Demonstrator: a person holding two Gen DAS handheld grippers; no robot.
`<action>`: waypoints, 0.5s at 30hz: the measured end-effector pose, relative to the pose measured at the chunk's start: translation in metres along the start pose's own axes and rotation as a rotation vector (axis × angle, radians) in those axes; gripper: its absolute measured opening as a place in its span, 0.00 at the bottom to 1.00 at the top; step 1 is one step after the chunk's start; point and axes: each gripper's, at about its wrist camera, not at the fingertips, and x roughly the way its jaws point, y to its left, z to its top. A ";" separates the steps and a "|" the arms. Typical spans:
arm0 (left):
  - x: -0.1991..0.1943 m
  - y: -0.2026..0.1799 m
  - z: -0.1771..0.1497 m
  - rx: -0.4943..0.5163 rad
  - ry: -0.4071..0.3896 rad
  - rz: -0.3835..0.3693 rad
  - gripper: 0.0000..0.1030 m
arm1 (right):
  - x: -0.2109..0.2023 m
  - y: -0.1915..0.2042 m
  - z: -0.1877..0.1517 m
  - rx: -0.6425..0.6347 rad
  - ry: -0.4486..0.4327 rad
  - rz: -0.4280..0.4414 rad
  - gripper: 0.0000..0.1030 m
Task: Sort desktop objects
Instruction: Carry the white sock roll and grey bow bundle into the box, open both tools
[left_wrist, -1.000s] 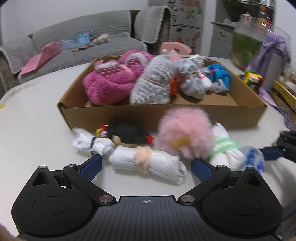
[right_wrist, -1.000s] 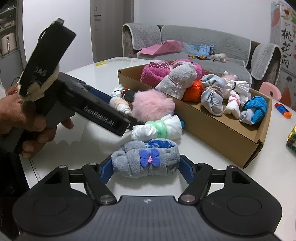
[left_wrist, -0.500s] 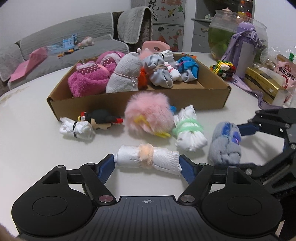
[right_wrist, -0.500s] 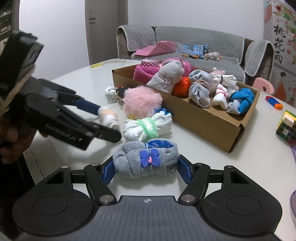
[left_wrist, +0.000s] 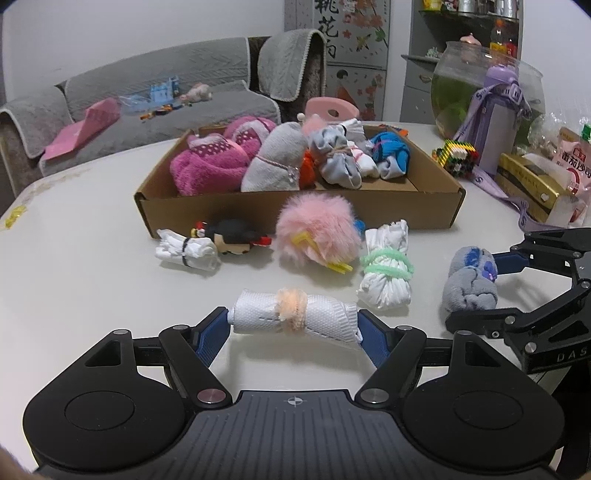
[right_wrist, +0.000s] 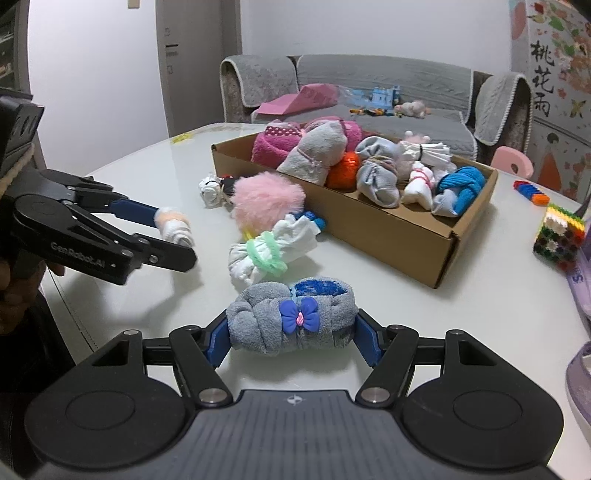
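Observation:
My left gripper (left_wrist: 293, 319) is shut on a white sock roll with a peach band (left_wrist: 325, 317), gripped end to end, near the table's front. In the right wrist view the same left gripper (right_wrist: 173, 236) holds it at the left. My right gripper (right_wrist: 291, 326) is shut on a grey sock roll with a purple bow (right_wrist: 258, 321); it also shows at the right of the left wrist view as the right gripper (left_wrist: 474, 290). Beyond stands a cardboard box (left_wrist: 295, 210) filled with several sock rolls. Before it lie a pink fluffy ball (left_wrist: 317, 229) and a green-banded white roll (left_wrist: 386, 273).
A black-haired doll (left_wrist: 234, 238) and a black-banded white roll (left_wrist: 184, 251) lie at the box's left front. At the right stand a fish bowl (left_wrist: 476, 85), a purple bottle (left_wrist: 498, 125), a bead cube (left_wrist: 456, 157) and snack packs (left_wrist: 535, 181). A grey sofa is behind the table.
My left gripper closed on the white peach-banded roll and drew back from the box with it. My right gripper kept its hold on the grey roll and shifted slightly.

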 end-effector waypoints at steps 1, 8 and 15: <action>-0.001 0.001 0.001 -0.001 0.000 0.003 0.76 | -0.001 -0.002 0.000 0.008 0.000 0.000 0.61; -0.010 0.006 0.011 -0.025 -0.022 0.009 0.76 | -0.010 -0.014 0.008 0.019 -0.009 -0.023 0.61; -0.021 0.009 0.021 -0.038 -0.051 0.018 0.76 | -0.019 -0.022 0.016 0.024 -0.020 -0.053 0.61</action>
